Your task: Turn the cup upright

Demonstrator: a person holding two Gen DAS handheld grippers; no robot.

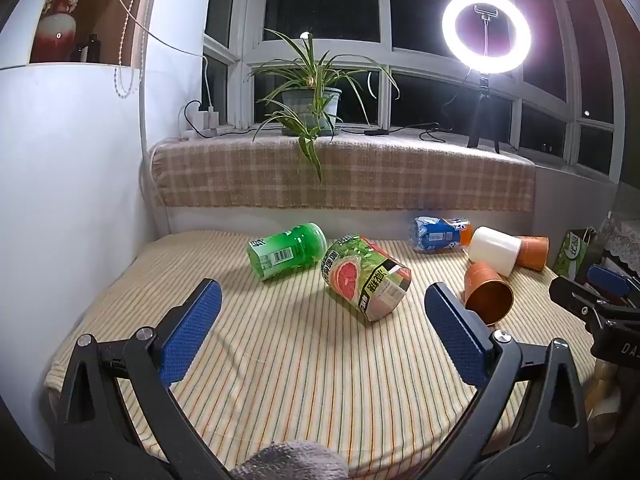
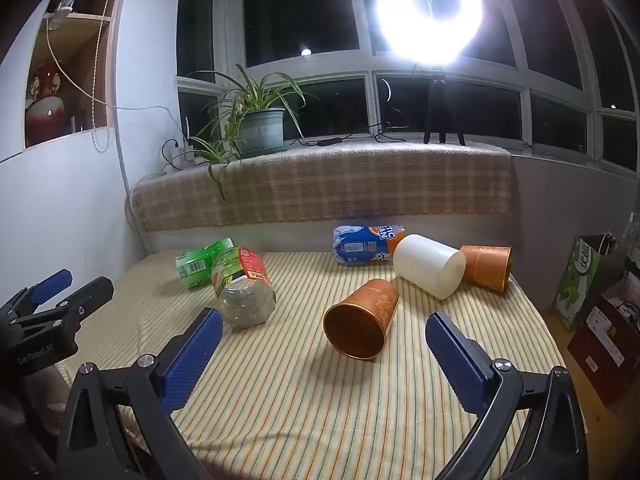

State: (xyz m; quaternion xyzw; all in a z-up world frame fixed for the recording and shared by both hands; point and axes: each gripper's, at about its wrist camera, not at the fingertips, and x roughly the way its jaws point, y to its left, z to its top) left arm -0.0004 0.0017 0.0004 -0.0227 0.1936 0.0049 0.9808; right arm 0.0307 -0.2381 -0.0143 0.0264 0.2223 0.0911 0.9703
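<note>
Several cups lie on their sides on the striped table (image 1: pixel 280 360). A grapefruit-label cup (image 1: pixel 366 278) lies ahead of my open, empty left gripper (image 1: pixel 322 334), with a green cup (image 1: pixel 286 250) behind it. An orange cup (image 2: pixel 362 318) lies with its mouth toward my open, empty right gripper (image 2: pixel 324 360), just ahead between the fingers. A white cup (image 2: pixel 430 266), a second orange cup (image 2: pixel 486 266) and a blue cup (image 2: pixel 368 244) lie at the back. The near orange cup also shows in the left wrist view (image 1: pixel 488 294).
A plaid-covered ledge (image 1: pixel 344 172) runs behind the table with a potted plant (image 1: pixel 310 102) and a lit ring light (image 1: pixel 486 38) on a tripod. A white wall stands on the left. Boxes (image 2: pixel 580 280) stand beyond the table's right edge (image 2: pixel 536 320).
</note>
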